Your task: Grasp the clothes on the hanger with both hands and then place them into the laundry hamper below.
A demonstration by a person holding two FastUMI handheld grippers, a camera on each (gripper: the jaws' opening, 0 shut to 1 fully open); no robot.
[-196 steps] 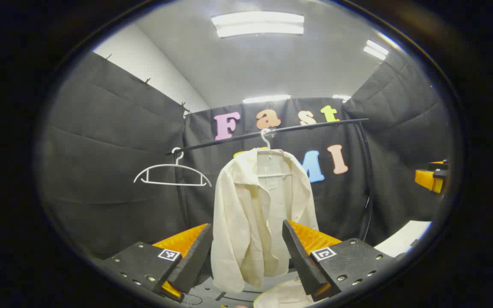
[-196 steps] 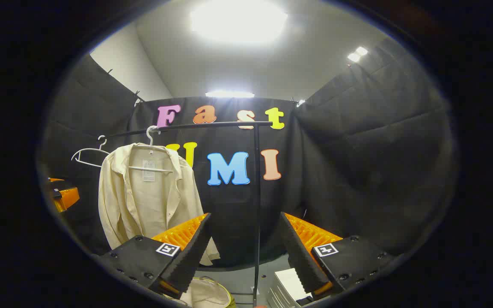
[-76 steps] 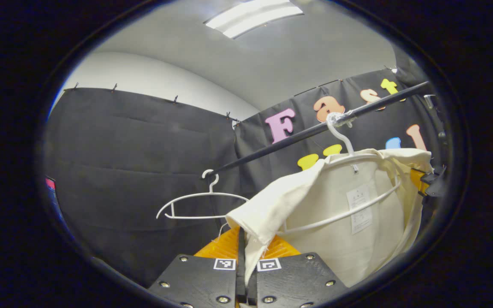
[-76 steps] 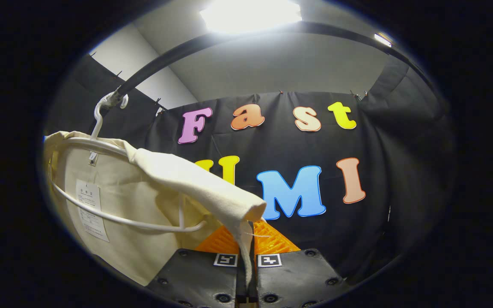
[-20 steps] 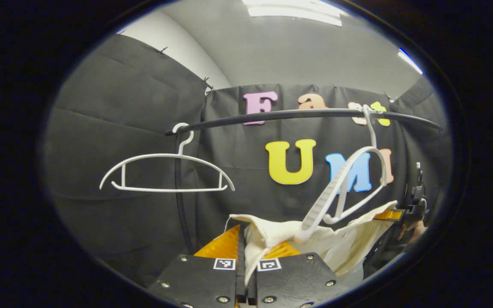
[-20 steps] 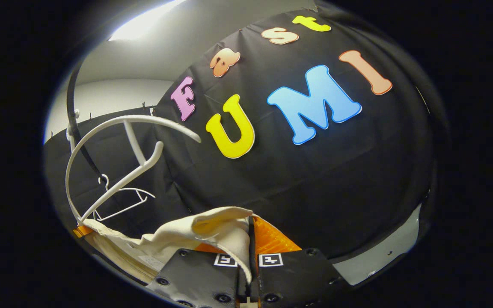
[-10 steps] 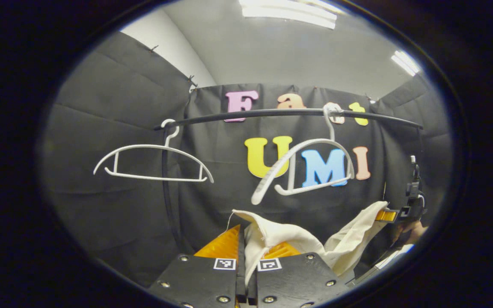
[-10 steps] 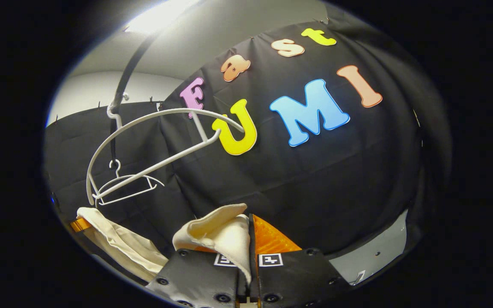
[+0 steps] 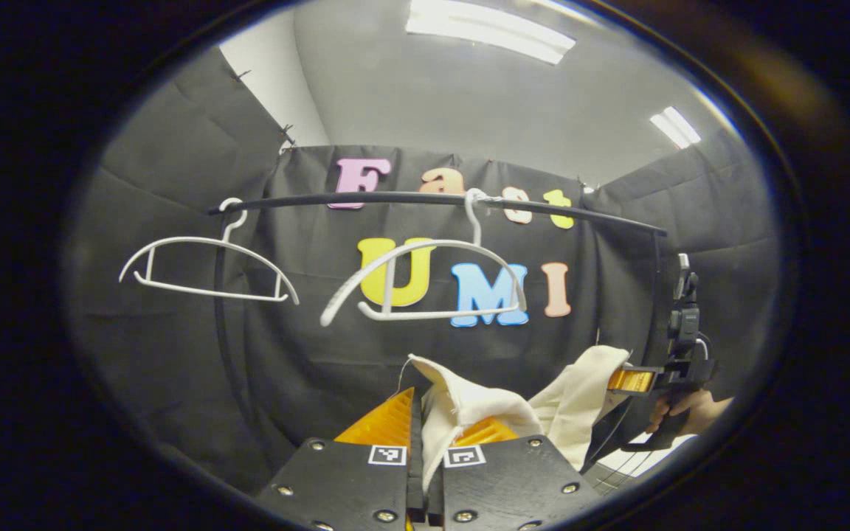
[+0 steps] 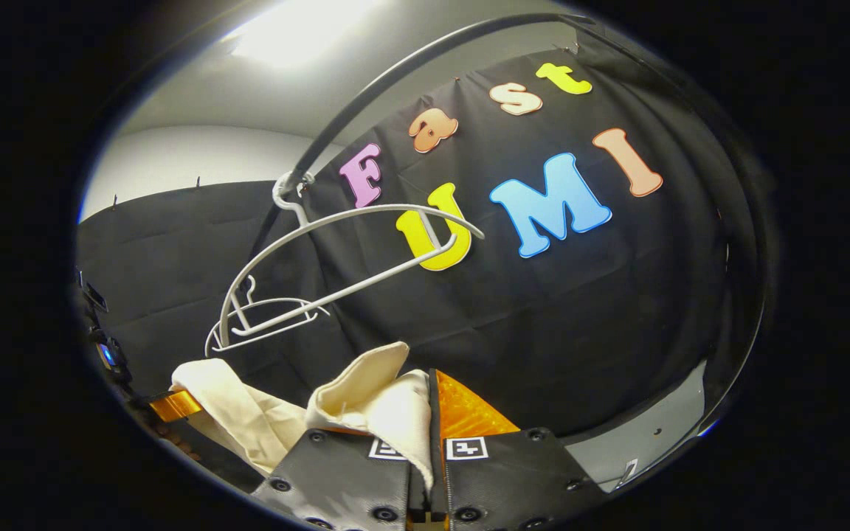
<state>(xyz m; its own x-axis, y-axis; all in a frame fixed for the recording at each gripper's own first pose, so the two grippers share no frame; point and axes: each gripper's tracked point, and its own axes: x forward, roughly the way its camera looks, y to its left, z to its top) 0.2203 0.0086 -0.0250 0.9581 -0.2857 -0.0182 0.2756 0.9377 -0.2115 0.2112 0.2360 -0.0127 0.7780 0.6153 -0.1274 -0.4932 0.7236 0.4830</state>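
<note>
The cream shirt (image 9: 469, 405) is off its hanger and hangs between my two grippers. My left gripper (image 9: 423, 442) is shut on one shoulder of it. My right gripper (image 10: 431, 435) is shut on the other shoulder of the shirt (image 10: 366, 405). In the left gripper view the right gripper (image 9: 635, 380) and the hand holding it are at the far right, with the cloth stretched to it. The bare white hanger (image 9: 425, 284) that held the shirt hangs from the black rail (image 9: 425, 199). In the right gripper view this hanger (image 10: 336, 251) is at the upper left.
A second bare white hanger (image 9: 204, 265) hangs at the left end of the rail, beside the rack's upright post (image 9: 220, 317). A pale floor patch (image 10: 646, 442) lies low on the right in the right gripper view. The hamper is hidden below.
The shirt has come fully clear of the hanger, which has swung back level on the rail. Both grippers have drawn back and lowered with the cloth.
</note>
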